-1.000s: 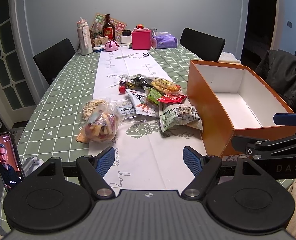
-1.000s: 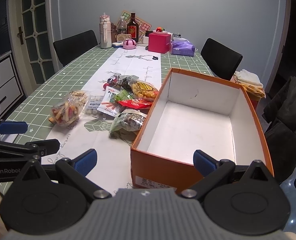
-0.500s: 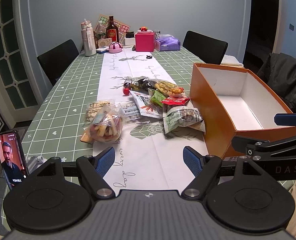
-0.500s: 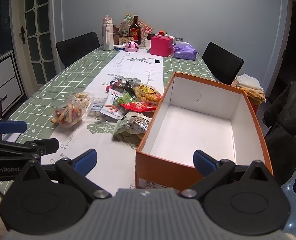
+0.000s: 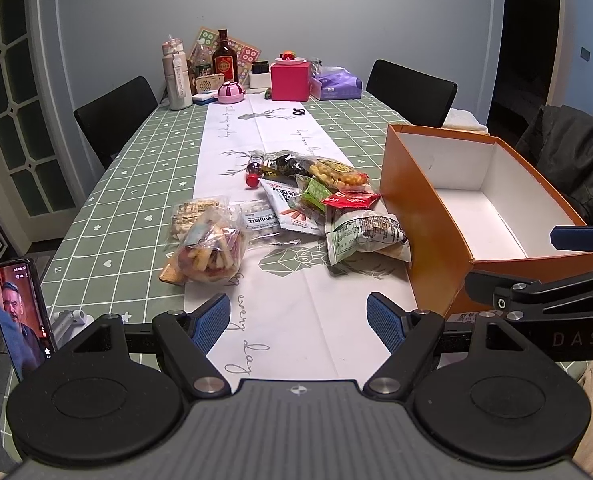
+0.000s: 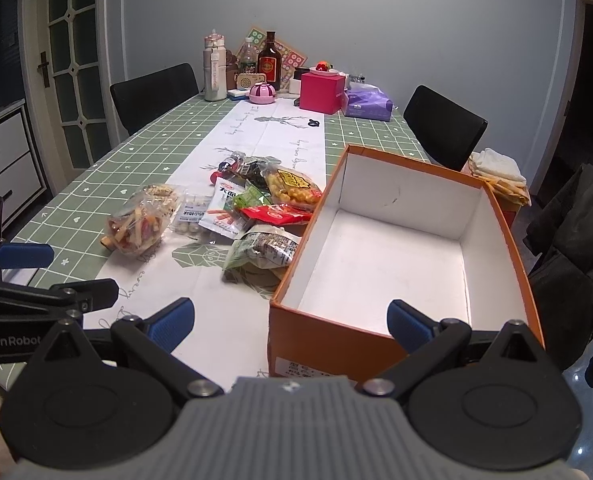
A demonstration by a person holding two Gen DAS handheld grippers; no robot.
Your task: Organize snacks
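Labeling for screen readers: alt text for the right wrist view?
An open right gripper hovers over an empty orange box on a green checked table, with a pile of snack packets left of the box.

Orange box (image 6: 328,344), green-checked tablecloth (image 5: 136,184)

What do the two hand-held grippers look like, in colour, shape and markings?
Both are matte black. The left hand-held gripper and right hand-held gripper each have two angled fingers with ribbed blue pads, silver pivot screws, round black discs and a ribbed grey body. Side lettering reads "GenRobot" and "DAS".
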